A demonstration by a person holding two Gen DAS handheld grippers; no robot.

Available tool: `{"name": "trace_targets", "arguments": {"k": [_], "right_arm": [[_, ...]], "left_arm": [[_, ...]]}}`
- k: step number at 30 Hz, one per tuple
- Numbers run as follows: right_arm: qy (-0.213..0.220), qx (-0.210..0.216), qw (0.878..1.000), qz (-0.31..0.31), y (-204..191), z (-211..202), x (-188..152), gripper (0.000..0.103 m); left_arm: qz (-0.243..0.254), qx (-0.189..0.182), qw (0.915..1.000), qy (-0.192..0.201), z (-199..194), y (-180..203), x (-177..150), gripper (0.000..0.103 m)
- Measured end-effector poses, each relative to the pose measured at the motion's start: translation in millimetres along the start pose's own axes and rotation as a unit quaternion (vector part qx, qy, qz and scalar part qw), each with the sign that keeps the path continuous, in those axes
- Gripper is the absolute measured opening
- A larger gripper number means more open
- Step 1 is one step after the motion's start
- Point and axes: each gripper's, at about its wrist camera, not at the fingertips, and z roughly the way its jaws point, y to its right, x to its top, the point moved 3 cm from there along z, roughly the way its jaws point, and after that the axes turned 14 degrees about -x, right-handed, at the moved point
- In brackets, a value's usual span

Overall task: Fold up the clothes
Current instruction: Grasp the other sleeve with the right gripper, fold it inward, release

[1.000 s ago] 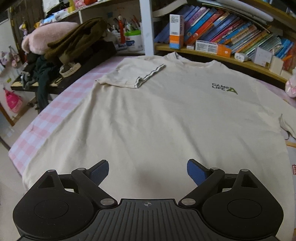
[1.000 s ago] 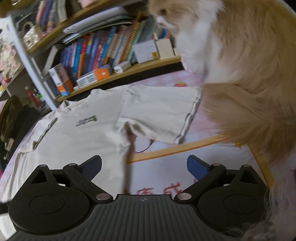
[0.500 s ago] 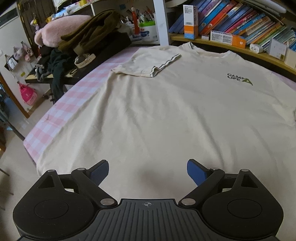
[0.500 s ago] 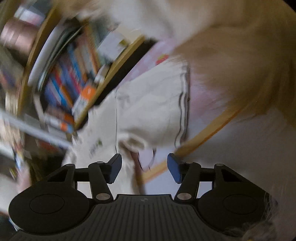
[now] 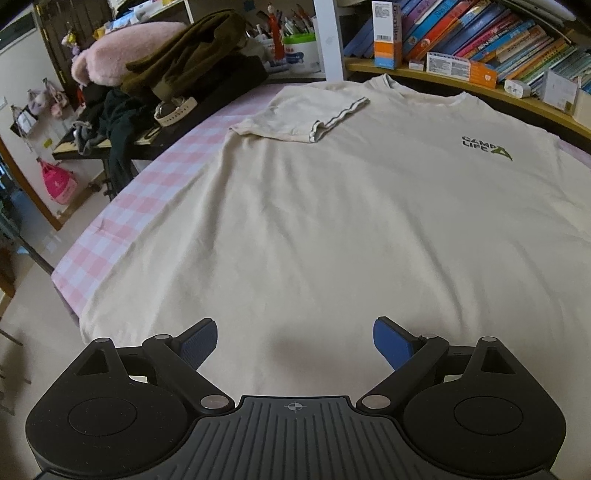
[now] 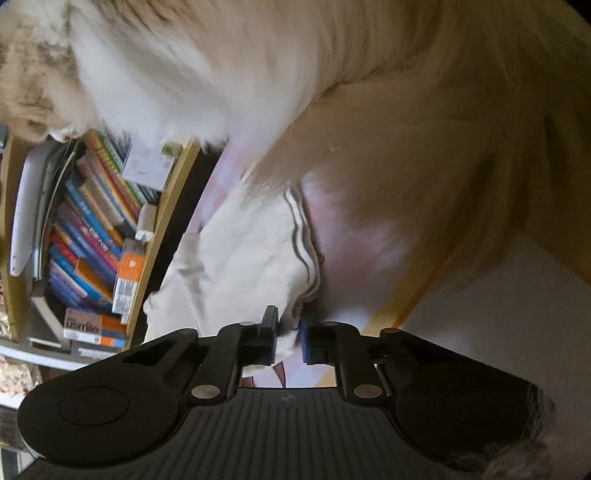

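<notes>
A cream T-shirt (image 5: 351, 221) with a green chest logo lies flat, front up, on the pink checked cover (image 5: 147, 184). Its far left sleeve (image 5: 306, 114) is folded in over the chest. My left gripper (image 5: 293, 326) hovers open above the hem with nothing between its blue pads. In the right wrist view, rolled sideways, my right gripper (image 6: 289, 332) is closing its jaws, and the striped cuff edge of the other sleeve (image 6: 255, 266) sits pinched between the pads.
A long-haired cream and white cat (image 6: 369, 92) sits right beside the right sleeve, its fur over the cloth. A bookshelf (image 5: 480, 33) runs along the far edge. Clothes and a pink cushion are piled on a dark side table (image 5: 177, 66) at the far left.
My right gripper rolled sideways, moved in to the sleeve cuff and closed from wide open onto it. The left view tilted a little; its gripper stayed open over the hem.
</notes>
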Motion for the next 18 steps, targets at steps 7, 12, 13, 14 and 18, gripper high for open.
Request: {"name": "trace_targets", "arguments": {"k": [7, 12, 13, 14, 18], "right_arm": [[0.127, -0.008, 0.970, -0.208, -81, -25, -35, 0.008], [0.166, 0.000, 0.865, -0.474, -182, -11, -106, 0.008], [0.160, 0.005, 0.837, -0.523, -196, -5, -125, 0.008], [0.150, 0.012, 0.808, -0.570, -208, 1, -146, 0.008], [0.063, 0.023, 0.698, -0.713, -214, 37, -228, 0.008]], "left_arm": [[-0.014, 0.006, 0.9998, 0.010, -3, -33, 1, 0.093], [-0.030, 0.013, 0.9993, 0.015, -2, -60, 5, 0.093], [-0.034, 0.014, 0.9992, 0.015, -1, -64, 6, 0.093], [-0.035, 0.013, 0.9992, 0.015, 0, -67, 6, 0.093], [-0.035, 0.008, 0.9993, 0.013, 3, -78, 7, 0.093]]}}
